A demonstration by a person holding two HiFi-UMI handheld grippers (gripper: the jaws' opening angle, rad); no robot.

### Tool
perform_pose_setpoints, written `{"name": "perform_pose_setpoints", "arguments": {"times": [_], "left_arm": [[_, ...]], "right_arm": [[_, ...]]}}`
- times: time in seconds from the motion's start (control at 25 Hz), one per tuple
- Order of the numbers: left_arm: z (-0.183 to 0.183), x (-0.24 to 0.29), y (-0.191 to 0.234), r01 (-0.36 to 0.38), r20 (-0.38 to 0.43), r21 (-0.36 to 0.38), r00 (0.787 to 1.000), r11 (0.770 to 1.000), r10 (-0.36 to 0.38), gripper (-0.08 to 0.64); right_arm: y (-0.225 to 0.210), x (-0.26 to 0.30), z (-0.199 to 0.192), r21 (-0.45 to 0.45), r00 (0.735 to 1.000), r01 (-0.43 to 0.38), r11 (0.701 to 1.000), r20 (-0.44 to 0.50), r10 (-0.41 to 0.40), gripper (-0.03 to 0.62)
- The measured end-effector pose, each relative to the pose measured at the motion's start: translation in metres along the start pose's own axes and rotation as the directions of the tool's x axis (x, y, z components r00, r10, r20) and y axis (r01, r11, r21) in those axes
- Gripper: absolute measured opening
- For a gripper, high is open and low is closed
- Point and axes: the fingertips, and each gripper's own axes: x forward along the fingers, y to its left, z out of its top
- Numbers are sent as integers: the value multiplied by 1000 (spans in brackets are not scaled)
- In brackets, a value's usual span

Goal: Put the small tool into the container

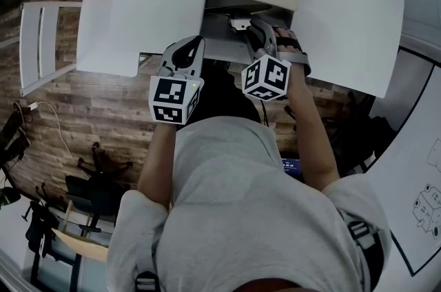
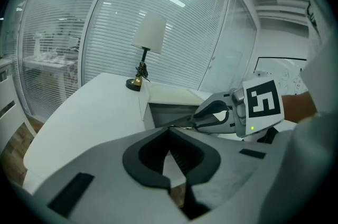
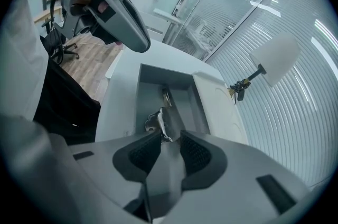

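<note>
At twelve o'clock from the person, a grey container (image 3: 150,85) sits sunk into a white table (image 1: 165,1), open at the top. The right gripper (image 3: 169,136) hangs over one end of it, tilted steeply downward, with its jaws spread wide.

A small tool (image 3: 158,122) of silvery metal lies just beyond the jaw tips, inside the container's walls. The pads stand clear of it on both sides, so nothing presses on it. Judging from this, the tool has been let go into the container. The wide jaws should let the gripper lift away without dragging it back out.

In the right gripper view, another slim metal piece lies further along the container floor, at twelve o'clock of the tool. It is too small to identify.

In the head view, the left gripper (image 2: 169,132) hovers at about nine o'clock of the right one, by the table's near edge and outside the container. Its jaws are closed together with nothing between them. It seems to be held aside to keep out of the way, since the placing needs only one gripper.

A lamp (image 2: 147,43) with a white shade stands on the table beyond the container, at about eleven o'clock in the left gripper view, well apart from the work.

By my reading, what remains is a straight upward withdrawal. The risk is a jaw catching the tool or the container wall.
</note>
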Motion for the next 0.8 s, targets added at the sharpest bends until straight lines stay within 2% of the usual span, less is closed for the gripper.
{"name": "perform_pose_setpoints", "arguments": {"times": [0.32,0.44,0.6,0.72,0.8], "left_arm": [[1,7,-14,41,-22,38,999,998,-40,23],[3,11,-19,53,-30,52,998,997,-52,23],[8,21,-31,77,-37,72,997,994,-74,23],[10,27,-39,104,-48,93,994,990,-100,23],[11,30,-42,110,-50,104,993,988,-105,23]], "right_arm": [[-1,-12,-12,82,1000,30,996,-3,-30,124],[-2,-19,-15,155,999,43,987,13,-46,119],[-4,-31,-18,306,996,46,951,53,-65,89],[-2,-38,-26,387,995,70,920,39,-93,55],[1,-41,-32,443,996,64,894,24,-83,41]]}}
